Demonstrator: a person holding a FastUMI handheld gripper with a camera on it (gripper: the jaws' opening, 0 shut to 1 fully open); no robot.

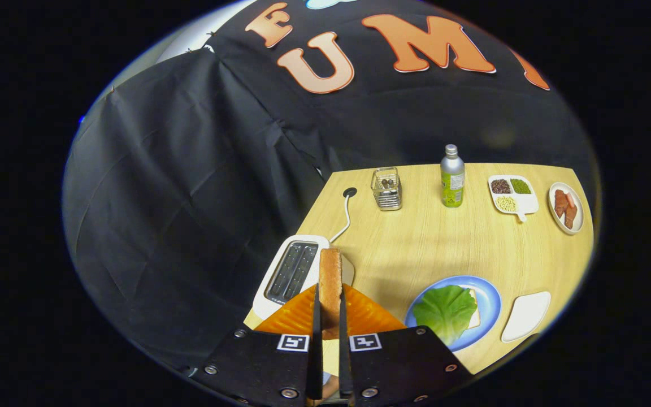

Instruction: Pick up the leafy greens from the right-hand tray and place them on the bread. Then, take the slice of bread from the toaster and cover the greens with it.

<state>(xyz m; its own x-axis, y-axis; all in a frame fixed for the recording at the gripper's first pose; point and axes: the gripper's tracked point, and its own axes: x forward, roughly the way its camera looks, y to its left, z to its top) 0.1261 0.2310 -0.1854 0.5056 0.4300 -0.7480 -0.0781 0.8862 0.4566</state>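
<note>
Your gripper (330, 308) at lower centre of the frame clamps the slice of bread (330, 282) edge-on, both fingers pressing its faces. Behind the slice, note the toaster (291, 271), lifted clear of its slots. Right of the fingers, the leafy greens (445, 310) lie on bread on the blue plate (489, 305). Further right sits the white tray (526, 315). Upper frame: a bottle (452, 178) on the wooden table (416, 243).
</note>
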